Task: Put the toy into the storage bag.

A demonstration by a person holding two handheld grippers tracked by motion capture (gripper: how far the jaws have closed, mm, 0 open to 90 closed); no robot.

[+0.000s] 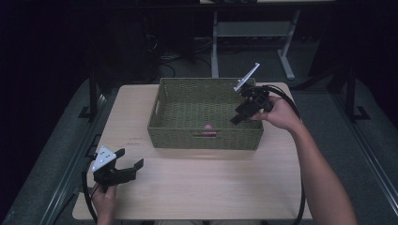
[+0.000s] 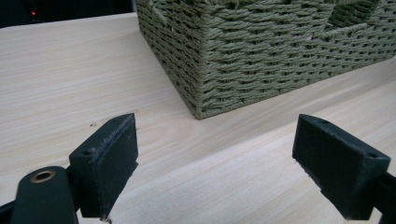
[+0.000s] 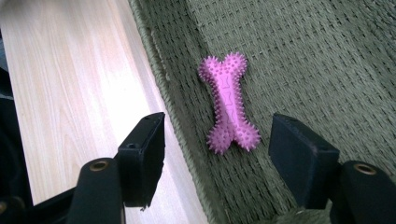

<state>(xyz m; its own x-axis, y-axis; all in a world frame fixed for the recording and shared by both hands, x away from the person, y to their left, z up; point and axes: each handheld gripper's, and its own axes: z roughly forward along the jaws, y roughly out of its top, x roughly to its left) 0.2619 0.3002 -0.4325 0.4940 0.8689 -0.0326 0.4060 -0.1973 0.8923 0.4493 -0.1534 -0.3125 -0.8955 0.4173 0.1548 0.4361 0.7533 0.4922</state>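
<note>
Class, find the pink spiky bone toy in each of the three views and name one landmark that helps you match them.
High view: pink bone toy lies inside the basket, against its near wall.
Left gripper view: not in it.
Right gripper view: centre of the picture, on the basket floor beyond the open jaws.
Shared landmark: the green woven basket.

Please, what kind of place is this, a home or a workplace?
Probably a workplace, such as a lab or test room. A plain wooden table stands on grey carpet, the metal legs of a desk and loose cables lie behind it, and the surroundings are dark. The woven basket looks like a prop.
</note>
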